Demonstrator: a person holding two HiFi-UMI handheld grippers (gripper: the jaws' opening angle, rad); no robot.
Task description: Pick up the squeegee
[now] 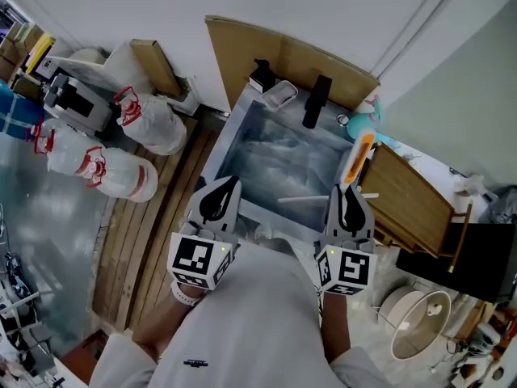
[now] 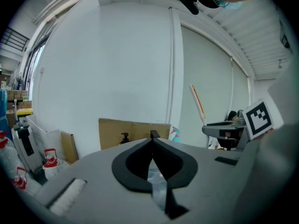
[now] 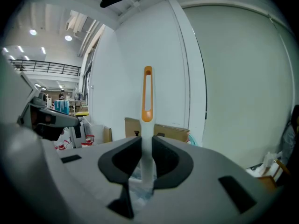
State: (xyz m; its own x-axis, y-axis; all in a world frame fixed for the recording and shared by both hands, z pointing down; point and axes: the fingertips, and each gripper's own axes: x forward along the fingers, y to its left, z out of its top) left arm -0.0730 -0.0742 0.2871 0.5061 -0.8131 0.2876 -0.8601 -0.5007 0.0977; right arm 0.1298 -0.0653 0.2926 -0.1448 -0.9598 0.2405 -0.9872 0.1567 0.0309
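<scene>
The squeegee (image 3: 147,97) is being gripped by its white handle between the narrow-set jaws of the right gripper (image 3: 147,146), with its orange-looped end pointing up and away and its blade end hanging over the front of the sink (image 1: 229,136). The left gripper (image 2: 153,139) is being carried alongside with its jaws closed together on nothing. The pick-up is being judged as nearly complete, with only lifting clear of the basin possibly being left.

A steel sink (image 1: 227,140) carries on its rim a soap bottle (image 1: 260,77) at eleven o'clock, a clear tray (image 1: 280,95) beside it and a black tap (image 1: 317,101) at one o'clock.
</scene>
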